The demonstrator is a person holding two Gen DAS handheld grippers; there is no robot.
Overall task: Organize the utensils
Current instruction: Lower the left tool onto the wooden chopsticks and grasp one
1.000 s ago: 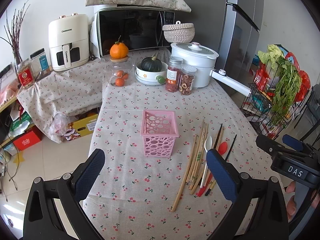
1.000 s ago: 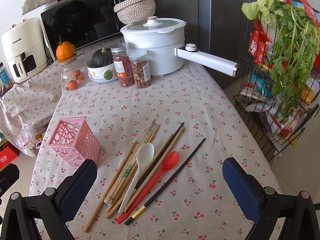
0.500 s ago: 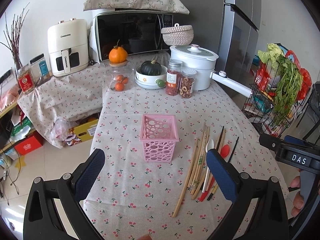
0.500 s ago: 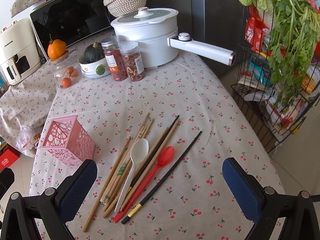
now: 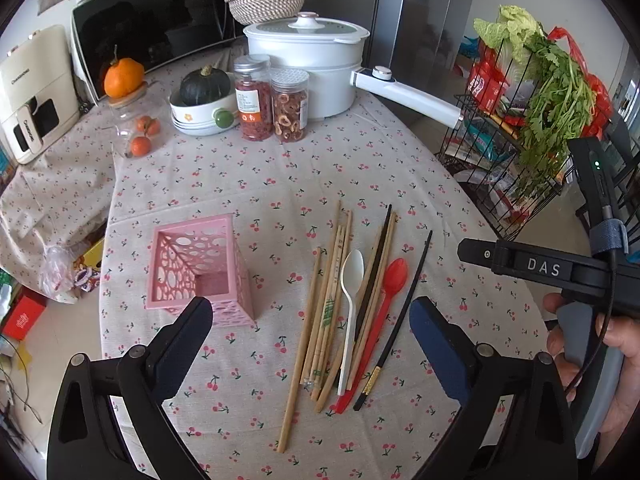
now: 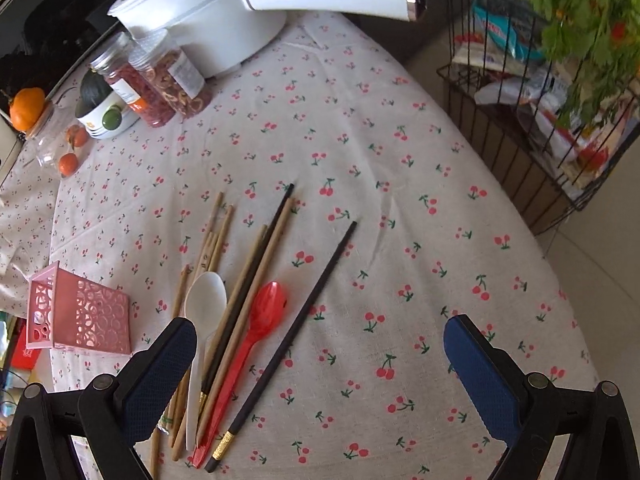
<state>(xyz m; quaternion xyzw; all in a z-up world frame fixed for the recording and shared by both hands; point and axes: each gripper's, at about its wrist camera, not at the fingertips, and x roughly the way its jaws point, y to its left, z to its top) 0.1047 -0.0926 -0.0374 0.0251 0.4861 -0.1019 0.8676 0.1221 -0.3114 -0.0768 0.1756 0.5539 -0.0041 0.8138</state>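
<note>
**Reaching toward loose utensils beside an empty pink basket**

Lying side by side on the cherry-print tablecloth (image 5: 248, 176): a bundle of pale bamboo chopsticks (image 5: 320, 312), a white plastic spoon (image 5: 350, 304), a red plastic spoon (image 5: 380, 312), a dark chopstick tucked between the two spoons, and a single black chopstick with a gold band (image 6: 288, 340) slightly apart on the right. Standing just left of the pile, upright and empty: a pink perforated plastic basket (image 5: 200, 264).

Best handled one piece at a time, probably starting with the separate black chopstick, pinching near mid-length so neither end droops, then tipping upright over the basket before release. Worth avoiding: dragging neighbours or nudging the light basket.

Hovering above the pile, angled down: right gripper (image 6: 320, 364), jaws spread wide, nothing held, left pad over the spoon handles. Hovering nearer the table's front edge: left gripper (image 5: 312, 344), jaws likewise spread and empty, framing basket and utensils. Visible at the far right of the left view: a bare hand (image 5: 616, 360) around the right tool's grip.

Farther back: a white lidded pot with a long handle (image 5: 312, 60) and two clear jars of dried food (image 5: 272, 100).
</note>
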